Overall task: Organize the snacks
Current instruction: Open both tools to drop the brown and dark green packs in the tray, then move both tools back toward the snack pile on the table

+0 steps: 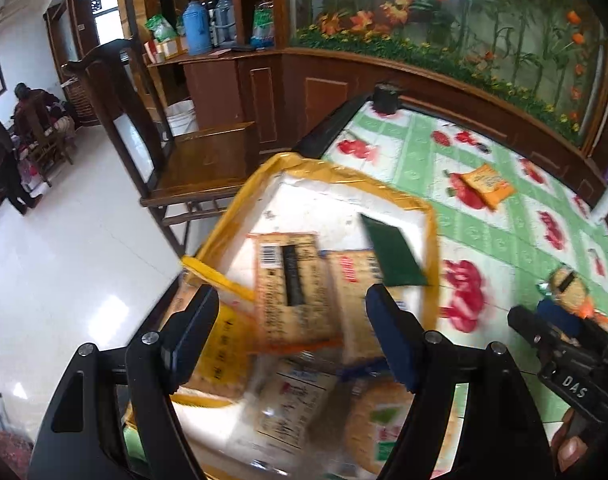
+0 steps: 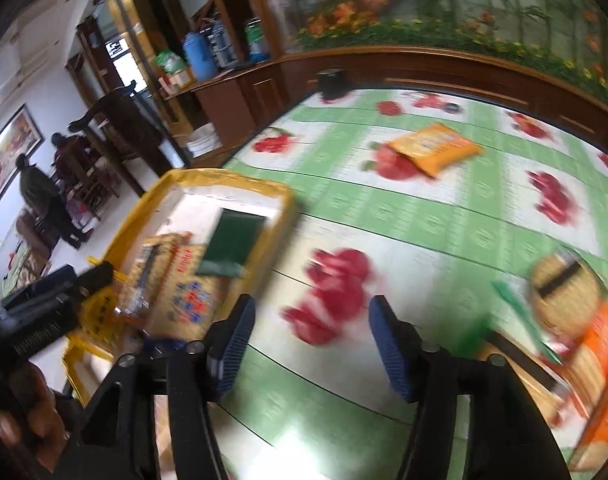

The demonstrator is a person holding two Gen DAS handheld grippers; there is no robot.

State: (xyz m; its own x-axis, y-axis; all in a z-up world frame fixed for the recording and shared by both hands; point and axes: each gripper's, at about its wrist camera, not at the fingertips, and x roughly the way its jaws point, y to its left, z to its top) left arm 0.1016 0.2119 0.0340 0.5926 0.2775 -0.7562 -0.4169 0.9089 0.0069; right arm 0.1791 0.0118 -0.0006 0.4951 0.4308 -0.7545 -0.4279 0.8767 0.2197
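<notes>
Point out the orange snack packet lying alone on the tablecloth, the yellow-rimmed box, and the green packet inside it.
orange snack packet (image 2: 436, 148), right wrist view, packet middle
yellow-rimmed box (image 1: 384, 186), left wrist view, far rim
green packet (image 1: 394, 254), left wrist view, flat face
</notes>
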